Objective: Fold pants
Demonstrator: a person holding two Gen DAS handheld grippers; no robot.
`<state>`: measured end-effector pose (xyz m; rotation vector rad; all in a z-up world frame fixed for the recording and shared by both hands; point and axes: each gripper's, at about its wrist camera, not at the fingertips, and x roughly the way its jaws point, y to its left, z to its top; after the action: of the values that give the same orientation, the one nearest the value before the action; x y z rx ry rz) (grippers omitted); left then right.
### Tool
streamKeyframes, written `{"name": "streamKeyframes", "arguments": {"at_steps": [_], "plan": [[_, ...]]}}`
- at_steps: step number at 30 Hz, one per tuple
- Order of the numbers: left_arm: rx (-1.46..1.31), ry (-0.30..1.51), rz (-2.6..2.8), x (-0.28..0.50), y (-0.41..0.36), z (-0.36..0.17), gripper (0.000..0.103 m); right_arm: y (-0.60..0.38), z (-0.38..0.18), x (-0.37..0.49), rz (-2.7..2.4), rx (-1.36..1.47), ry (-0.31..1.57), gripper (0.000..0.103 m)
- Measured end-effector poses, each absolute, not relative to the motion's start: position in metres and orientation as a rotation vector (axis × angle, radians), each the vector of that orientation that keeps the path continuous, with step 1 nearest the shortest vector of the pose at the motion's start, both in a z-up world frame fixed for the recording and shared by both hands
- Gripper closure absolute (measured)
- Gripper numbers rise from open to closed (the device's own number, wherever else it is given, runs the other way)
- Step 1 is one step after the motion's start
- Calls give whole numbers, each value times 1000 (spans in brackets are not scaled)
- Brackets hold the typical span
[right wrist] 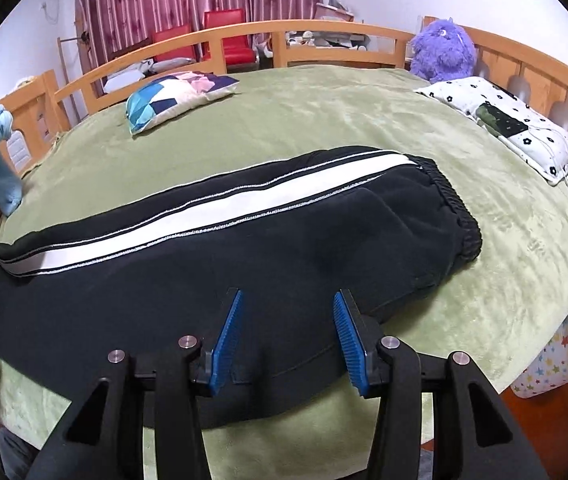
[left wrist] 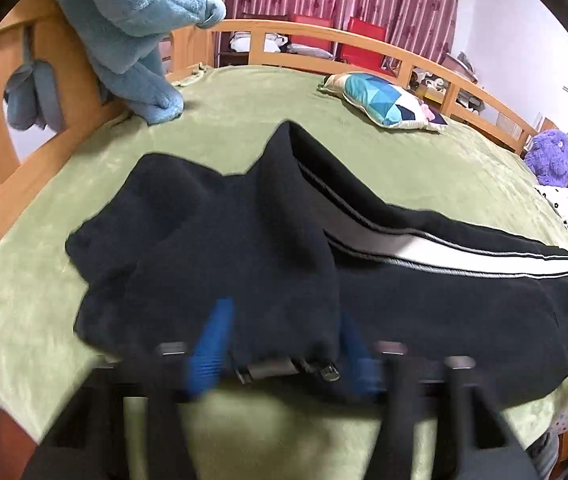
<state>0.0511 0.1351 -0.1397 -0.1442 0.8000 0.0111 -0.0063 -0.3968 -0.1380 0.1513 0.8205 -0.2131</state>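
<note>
My left gripper (left wrist: 280, 344) clamps the track pants (right wrist: 212, 264) cuffs, mid-fold; right gripper (right wrist: 286, 336) gapes empty near the waistband (right wrist: 458, 208). Next: carry cuffs waistward.

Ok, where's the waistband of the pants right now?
The waistband shows in the right wrist view, at the right-hand end of the black pants on the green bedspread, nearest the white flowered pillow.

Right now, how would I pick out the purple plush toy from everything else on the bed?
Start at the green bedspread and follow it to the far corner by the wooden headboard. Just beyond the white flower-print pillow sits the purple plush toy, the only shaggy, upright purple thing there.
</note>
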Motion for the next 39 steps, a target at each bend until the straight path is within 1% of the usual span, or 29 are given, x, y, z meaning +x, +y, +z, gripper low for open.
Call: {"name": "streamKeyframes", "arguments": {"at_steps": [1,2,4,6,11,18,19,20,21,23,24,25,26,27,28,29,31,36,39], "plan": [[-149,790,-3,54,139,-136,80,-396,-138,-5,-215,150,824,57],[-148,769,9,57,145,-131,84,-396,-139,-3,-218,149,825,57],[-101,702,91,63,155,-119,86,-395,-141,0,-228,149,825,57],[-73,666,156,70,168,-108,87,-393,-142,4,-235,152,828,57],[-143,638,196,103,208,-92,87,-381,-141,18,-240,146,828,57],[-172,603,228,155,232,-81,87,-366,-139,33,-265,112,836,57],[-179,610,220,160,235,-81,84,-364,-140,35,-269,110,841,57],[-178,619,215,163,234,-81,77,-363,-141,37,-271,111,846,57],[-169,628,221,164,234,-81,72,-362,-143,38,-273,112,853,57],[-150,626,220,162,230,-83,55,-358,-144,41,-274,110,859,57],[-142,622,211,158,230,-84,49,-355,-145,41,-275,106,861,57],[-136,617,205,155,230,-84,41,-352,-145,43,-275,103,863,57],[-131,610,202,150,230,-84,37,-350,-146,43,-271,101,865,57],[-130,606,201,142,232,-84,37,-347,-146,44,-267,100,868,57],[-133,608,197,138,234,-83,35,-344,-146,44,-261,98,870,57],[-141,613,186,132,237,-83,31,-341,-146,44,-254,94,871,57],[-154,632,149,120,241,-87,28,-334,-144,45,-242,87,870,57],[-130,701,165,103,246,-113,28,-316,-146,48,-208,70,874,57],[-129,784,213,106,251,-138,28,-307,-150,53,-196,60,887,57]]}}
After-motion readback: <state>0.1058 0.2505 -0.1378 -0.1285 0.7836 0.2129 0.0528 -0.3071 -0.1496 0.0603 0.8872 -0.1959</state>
